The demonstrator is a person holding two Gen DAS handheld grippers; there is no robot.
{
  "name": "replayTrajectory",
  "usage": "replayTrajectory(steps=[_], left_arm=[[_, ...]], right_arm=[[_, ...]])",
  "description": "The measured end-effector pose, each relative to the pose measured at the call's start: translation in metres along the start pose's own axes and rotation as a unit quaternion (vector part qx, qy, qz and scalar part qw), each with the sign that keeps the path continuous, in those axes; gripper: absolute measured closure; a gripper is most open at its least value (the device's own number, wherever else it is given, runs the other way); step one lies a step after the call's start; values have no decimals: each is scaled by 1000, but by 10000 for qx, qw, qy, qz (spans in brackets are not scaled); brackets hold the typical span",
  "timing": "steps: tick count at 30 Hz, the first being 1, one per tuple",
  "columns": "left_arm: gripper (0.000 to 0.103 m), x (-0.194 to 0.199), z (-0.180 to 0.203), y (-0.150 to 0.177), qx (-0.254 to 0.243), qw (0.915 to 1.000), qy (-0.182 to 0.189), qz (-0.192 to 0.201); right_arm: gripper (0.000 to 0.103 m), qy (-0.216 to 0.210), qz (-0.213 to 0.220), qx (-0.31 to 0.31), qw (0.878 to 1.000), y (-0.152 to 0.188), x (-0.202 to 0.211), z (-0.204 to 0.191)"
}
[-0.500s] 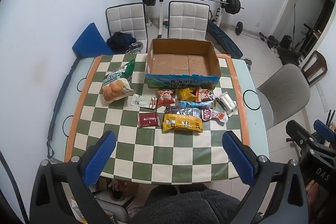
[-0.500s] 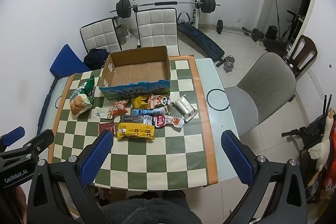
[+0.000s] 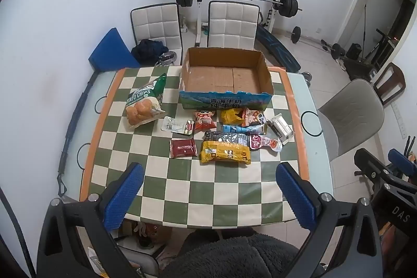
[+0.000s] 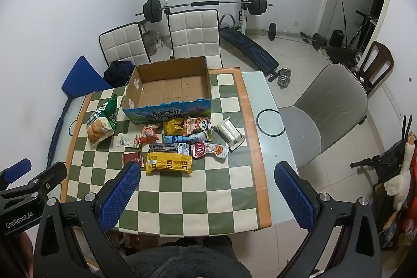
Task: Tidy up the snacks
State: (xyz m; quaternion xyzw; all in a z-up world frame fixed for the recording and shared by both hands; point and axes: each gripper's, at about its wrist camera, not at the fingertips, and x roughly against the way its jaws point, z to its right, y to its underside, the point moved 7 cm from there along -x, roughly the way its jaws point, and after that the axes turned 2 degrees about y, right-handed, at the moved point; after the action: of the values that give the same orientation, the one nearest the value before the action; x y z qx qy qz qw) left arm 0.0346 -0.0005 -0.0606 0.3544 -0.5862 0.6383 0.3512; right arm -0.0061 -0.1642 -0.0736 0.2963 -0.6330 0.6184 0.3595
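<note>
The left gripper [image 3: 208,195] and right gripper [image 4: 207,193] are held with fingers wide apart, nothing between them, above the checkered table [image 3: 182,189]. Ahead of the fingertips the snacks [image 3: 224,151] are spread, and beyond them the empty cardboard box [image 3: 225,77] is seen

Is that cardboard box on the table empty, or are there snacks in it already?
Empty. The cardboard box shows only its bare brown floor in both views; the snacks, like the yellow packet, lie on the table in front.
</note>
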Motion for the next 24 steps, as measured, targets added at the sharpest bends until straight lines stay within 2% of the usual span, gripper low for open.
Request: replayTrajectory(steps=[24], left_arm=[[0,0,0,0,9,10000,15,-23]], right_arm=[[0,-16,-29,0,10000,-3,-4,2]])
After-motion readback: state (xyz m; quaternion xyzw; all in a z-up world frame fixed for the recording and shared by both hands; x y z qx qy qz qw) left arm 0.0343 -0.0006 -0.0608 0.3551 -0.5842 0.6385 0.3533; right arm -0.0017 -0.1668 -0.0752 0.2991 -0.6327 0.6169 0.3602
